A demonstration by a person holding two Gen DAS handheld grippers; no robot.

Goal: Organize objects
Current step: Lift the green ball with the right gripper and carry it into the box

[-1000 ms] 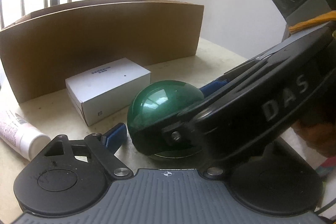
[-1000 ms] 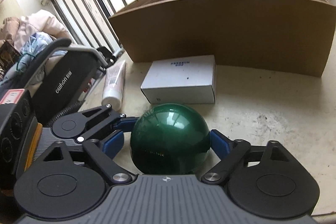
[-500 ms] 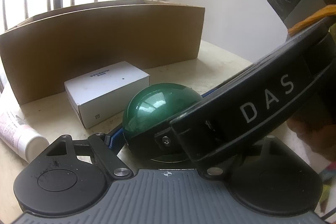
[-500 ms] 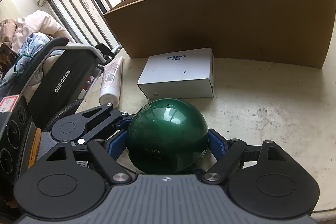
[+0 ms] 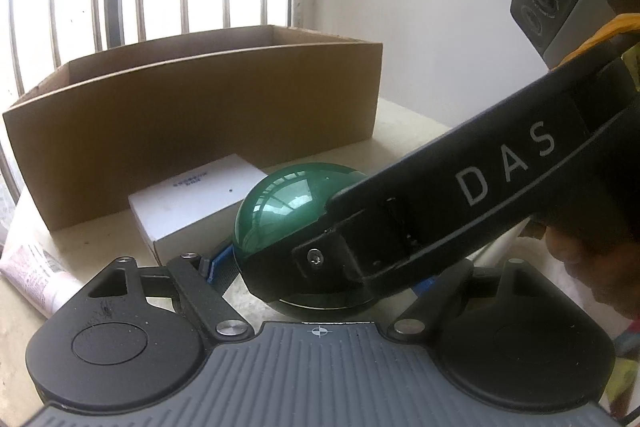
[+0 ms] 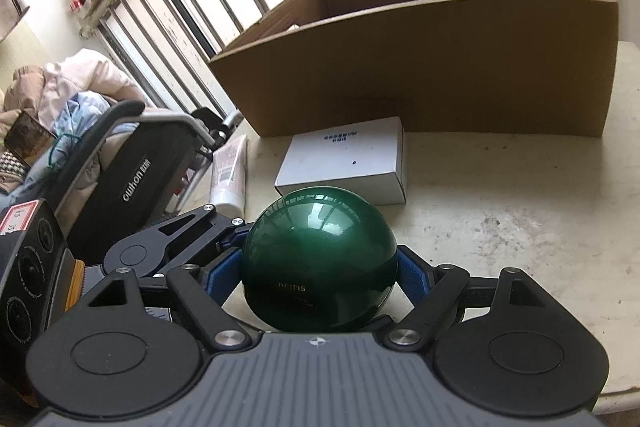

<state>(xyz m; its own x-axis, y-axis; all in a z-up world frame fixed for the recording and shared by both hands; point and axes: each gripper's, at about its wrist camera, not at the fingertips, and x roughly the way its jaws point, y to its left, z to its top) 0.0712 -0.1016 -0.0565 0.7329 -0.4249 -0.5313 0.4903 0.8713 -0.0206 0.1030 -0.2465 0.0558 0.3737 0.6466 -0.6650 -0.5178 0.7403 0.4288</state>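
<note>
Green ball round, flat base down, between both tools' pads

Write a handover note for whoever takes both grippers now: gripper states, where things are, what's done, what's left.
Right gripper: pads closed on both sides of the green ball.
Left gripper: one pad against the ball, the other hidden; grip unclear.
Ball, white box and tube sit on the table before the cardboard box.
Done: nothing visibly packed; its inside is mostly hidden.
Left: probably all three into it.
</note>
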